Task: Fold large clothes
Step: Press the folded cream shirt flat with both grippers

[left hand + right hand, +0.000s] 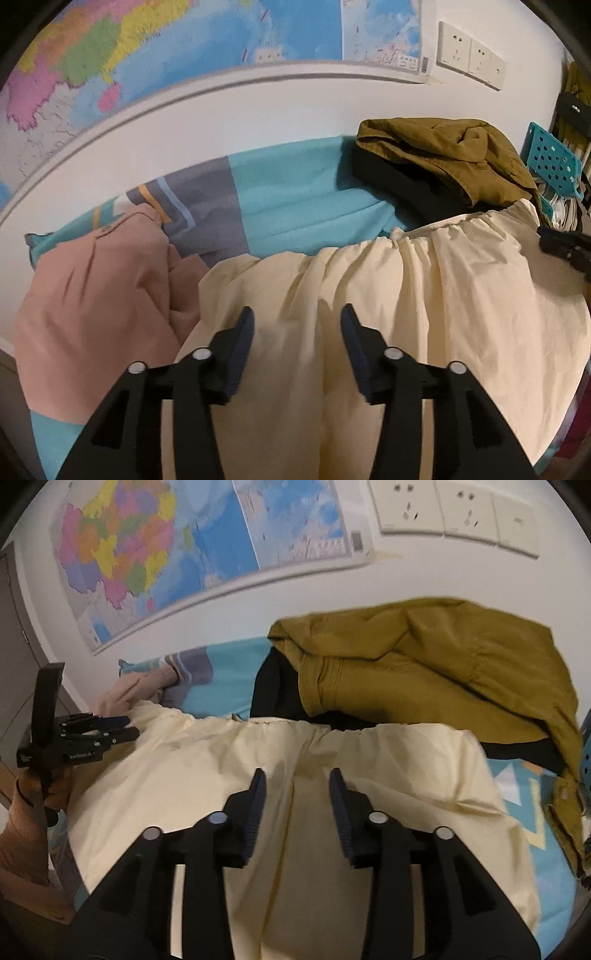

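A large cream garment (424, 295) with a gathered elastic waistband lies spread on the bed; it also fills the right wrist view (295, 794). My left gripper (297, 317) is open and empty, hovering over the cream cloth near its left side. It shows in the right wrist view (125, 727) at the garment's left edge. My right gripper (297, 782) is open and empty above the cloth just below the waistband. Its tip shows at the right edge of the left wrist view (565, 245).
A pink garment (99, 291) lies crumpled at the left. An olive-brown jacket (443, 672) sits on a black garment (277, 694) behind the waistband. The teal patterned bedsheet (303, 199) runs to the white wall with a map (147, 55). A teal basket (554, 162) stands at the right.
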The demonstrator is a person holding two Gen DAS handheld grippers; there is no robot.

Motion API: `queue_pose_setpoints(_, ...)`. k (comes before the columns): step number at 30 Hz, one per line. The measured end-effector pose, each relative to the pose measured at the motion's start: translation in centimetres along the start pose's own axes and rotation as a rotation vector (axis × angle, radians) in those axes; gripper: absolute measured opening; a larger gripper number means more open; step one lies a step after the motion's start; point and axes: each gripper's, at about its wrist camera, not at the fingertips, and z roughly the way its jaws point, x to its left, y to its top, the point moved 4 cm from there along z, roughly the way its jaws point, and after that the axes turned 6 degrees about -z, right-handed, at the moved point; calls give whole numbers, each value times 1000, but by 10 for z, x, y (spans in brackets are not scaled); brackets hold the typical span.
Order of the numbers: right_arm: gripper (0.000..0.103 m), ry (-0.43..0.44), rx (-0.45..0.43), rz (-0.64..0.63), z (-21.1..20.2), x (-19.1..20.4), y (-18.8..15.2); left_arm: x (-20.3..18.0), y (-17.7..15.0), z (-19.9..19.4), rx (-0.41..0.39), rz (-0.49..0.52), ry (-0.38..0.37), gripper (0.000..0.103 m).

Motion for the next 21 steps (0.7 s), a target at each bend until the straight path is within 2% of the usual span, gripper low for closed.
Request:
queue_pose_setpoints(6, 47, -12, -54, 32, -34, -11, -9, -2, -8, -14, -32, 21, 27, 56)
queue_pose_setpoints(17, 47, 3, -58, 143, -44, -35, -38, 2, -18, -24, -29, 2, 14, 61)
queue_pose_setpoints(21, 44, 0, -47, 174, -37, -52, -47, 11, -26, -17, -25, -11, -3, 63)
